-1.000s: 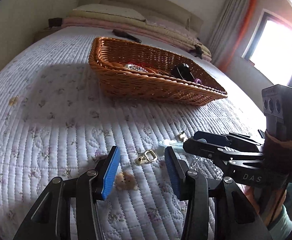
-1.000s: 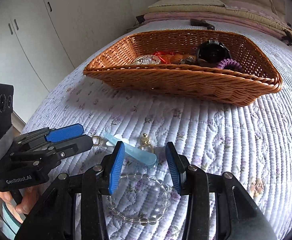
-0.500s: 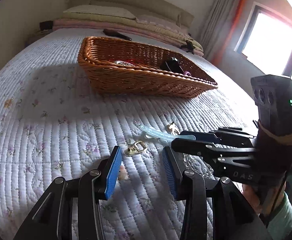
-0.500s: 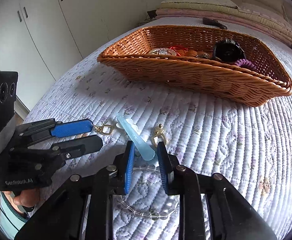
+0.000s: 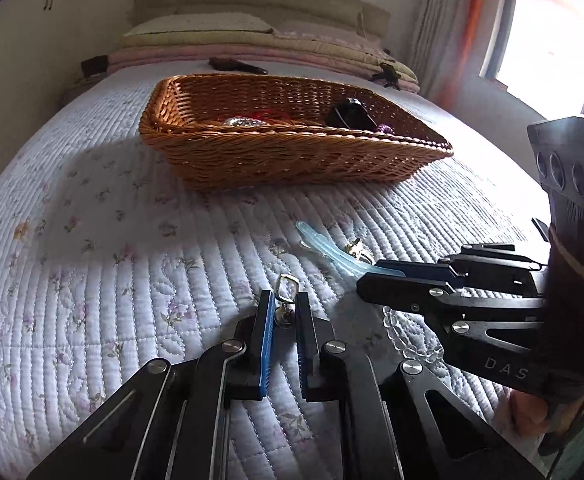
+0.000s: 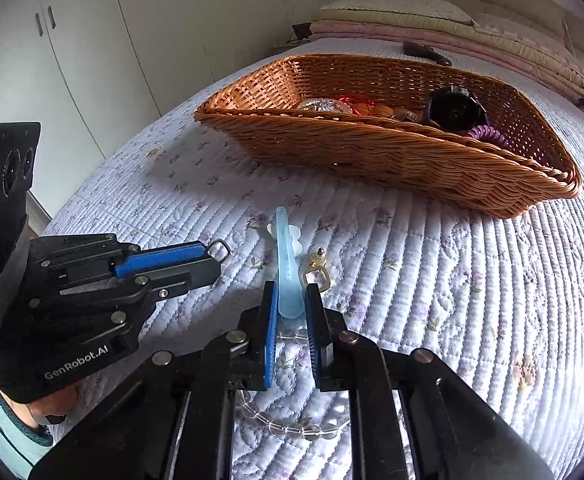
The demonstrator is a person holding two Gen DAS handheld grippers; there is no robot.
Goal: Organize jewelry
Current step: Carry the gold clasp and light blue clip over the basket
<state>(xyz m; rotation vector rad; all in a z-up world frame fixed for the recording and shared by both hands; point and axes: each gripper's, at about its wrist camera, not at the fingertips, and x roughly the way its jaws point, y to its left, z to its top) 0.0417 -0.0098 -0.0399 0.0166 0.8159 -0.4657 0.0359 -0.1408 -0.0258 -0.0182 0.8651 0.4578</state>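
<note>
While the left tool point(image 5: 284, 312) pinches a gold clasp point(image 5: 285, 294) on the bed point(image 5: 92, 280), the right tool point(image 6: 290, 308) clamps a pale blue hair clip point(image 6: 286, 264); a clear bead bracelet point(image 6: 292, 426) lies beneath — the wicker basket point(image 6: 391, 152) sits well beyond.

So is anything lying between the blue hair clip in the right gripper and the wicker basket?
Nothing visible does. The right gripper is closed on the near end of the blue hair clip, and only bare quilt lies between it and the wicker basket. The gold earring sits just right of the clip, off that line.
</note>
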